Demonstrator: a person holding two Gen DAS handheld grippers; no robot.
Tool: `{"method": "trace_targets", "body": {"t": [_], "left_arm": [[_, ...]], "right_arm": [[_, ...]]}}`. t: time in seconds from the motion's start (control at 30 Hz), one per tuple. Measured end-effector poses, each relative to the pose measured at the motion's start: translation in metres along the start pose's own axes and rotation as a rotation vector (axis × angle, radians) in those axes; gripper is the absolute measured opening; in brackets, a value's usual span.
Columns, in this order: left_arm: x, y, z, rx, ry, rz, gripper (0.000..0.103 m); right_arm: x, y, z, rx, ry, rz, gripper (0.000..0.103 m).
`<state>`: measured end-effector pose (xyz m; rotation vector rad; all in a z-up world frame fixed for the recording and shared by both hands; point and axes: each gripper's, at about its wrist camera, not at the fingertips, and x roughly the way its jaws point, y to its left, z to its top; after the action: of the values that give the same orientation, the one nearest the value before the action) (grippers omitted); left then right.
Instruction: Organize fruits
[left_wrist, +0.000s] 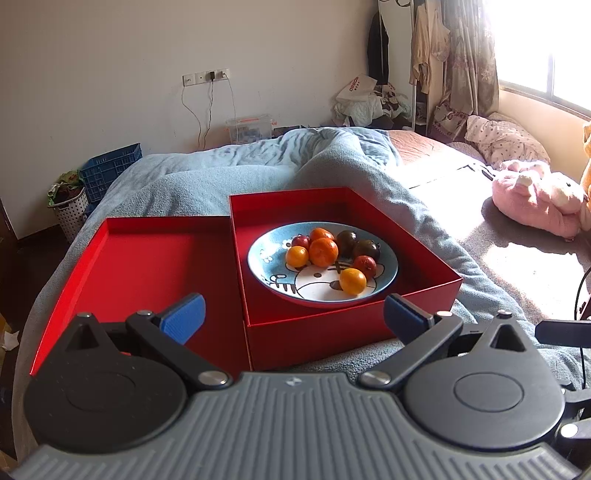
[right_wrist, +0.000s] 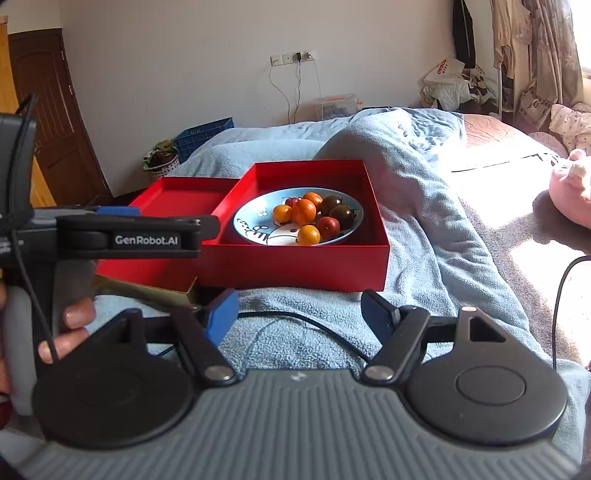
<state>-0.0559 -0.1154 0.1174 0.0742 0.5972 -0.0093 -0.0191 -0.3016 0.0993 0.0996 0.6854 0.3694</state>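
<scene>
Red lid (left_wrist: 147, 266) ahead-left of left gripper (left_wrist: 293, 319); fruits (left_wrist: 332, 254) on plate (left_wrist: 266, 258) in red box (left_wrist: 351, 328) ahead. Right gripper (right_wrist: 299, 314) and left both wide open, empty.

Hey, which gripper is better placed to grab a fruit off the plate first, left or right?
Probably the left gripper. It is open and already at the red box's near wall, facing the plate. The right gripper, also open, hangs farther back over the blue blanket.
</scene>
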Motion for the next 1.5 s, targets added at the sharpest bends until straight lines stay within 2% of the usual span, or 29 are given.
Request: {"method": "trace_targets", "body": {"t": [0.63, 1.5], "left_arm": [[0.020, -0.001, -0.010, 0.017, 0.063, 0.002, 0.103], [0.017, -0.004, -0.010, 0.030, 0.056, 0.000, 0.103]], "right_arm": [[0.008, 0.002, -0.010, -0.001, 0.050, 0.003, 0.075], [0.011, 0.008, -0.011, -0.016, 0.063, 0.018, 0.075]]}}
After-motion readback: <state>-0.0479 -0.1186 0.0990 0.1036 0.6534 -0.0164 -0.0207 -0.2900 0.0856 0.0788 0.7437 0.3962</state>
